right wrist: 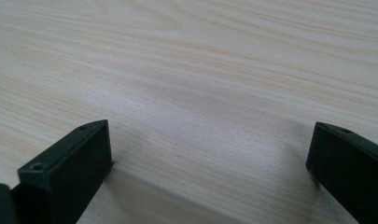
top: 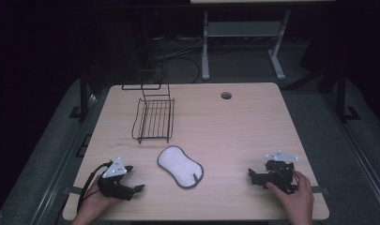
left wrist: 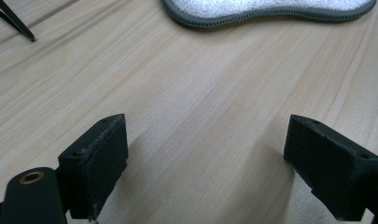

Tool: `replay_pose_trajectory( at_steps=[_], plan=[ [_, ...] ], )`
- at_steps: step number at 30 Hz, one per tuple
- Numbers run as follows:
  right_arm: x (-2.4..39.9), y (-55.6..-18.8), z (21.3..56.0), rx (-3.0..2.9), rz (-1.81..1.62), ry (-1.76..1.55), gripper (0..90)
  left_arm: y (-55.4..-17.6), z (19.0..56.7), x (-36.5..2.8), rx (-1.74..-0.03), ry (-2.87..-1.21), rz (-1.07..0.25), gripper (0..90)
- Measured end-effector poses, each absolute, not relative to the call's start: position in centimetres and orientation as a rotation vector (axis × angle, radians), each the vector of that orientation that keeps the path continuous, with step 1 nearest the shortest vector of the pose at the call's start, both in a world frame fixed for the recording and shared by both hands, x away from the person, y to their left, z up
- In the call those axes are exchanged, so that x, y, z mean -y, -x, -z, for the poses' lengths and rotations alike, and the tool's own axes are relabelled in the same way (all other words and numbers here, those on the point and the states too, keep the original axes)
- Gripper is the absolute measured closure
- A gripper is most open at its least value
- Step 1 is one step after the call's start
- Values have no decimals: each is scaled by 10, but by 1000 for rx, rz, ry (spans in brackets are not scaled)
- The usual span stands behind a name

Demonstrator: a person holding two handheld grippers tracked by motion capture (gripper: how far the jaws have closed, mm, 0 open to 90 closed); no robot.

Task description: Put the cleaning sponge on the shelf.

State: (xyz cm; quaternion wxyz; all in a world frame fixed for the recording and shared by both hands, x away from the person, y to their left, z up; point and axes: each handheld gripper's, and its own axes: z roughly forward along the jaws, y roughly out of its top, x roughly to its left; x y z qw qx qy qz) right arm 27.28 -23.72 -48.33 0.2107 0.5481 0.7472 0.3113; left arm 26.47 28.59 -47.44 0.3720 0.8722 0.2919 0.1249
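So we're sitting at the wooden table with a claw in each hand, both resting low near the front edge. Our left gripper is sitting at the front left corner, pointing toward the middle of the table, and its jaws are standing wide apart with nothing but bare wood between them. In the left gripper view the pads are hovering right at the tabletop, and the grey-edged sponge pad is lying just ahead of them, not touching.

Our right gripper is sitting at the front right, well apart from the left one, pointing left toward the middle. Its jaws are also spread wide with nothing between them, and the right gripper view is showing just wood grain between the two black pads.

The sponge pad is lying flat between the two grippers, a bit nearer the left one. It's white with a dark border and a peanut shape. Behind it, the black wire rack is standing toward the back left of the table.
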Motion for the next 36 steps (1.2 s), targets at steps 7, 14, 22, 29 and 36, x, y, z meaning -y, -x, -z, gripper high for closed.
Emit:
replay_pose_trajectory(
  at_steps=[7, 14, 22, 29, 36],
  plan=[
    [237, -273, 483, -2077, -865, -1524, 0, -267, 472, -286, -776, -2231, -295, 137],
    [237, -273, 483, -2077, -865, -1523, 0, -274, 464, -283, -784, -2225, -325, 156],
    [237, -273, 483, -2077, -865, -1523, 0, -288, 451, -269, -741, -2209, -294, 276],
    [237, -273, 483, -2077, -865, -1524, 0, -304, 443, -255, -714, -2212, -281, 410],
    [237, -273, 483, -2076, -865, -1524, 0, -313, 439, -248, -709, -2219, -264, 546]
  ],
)
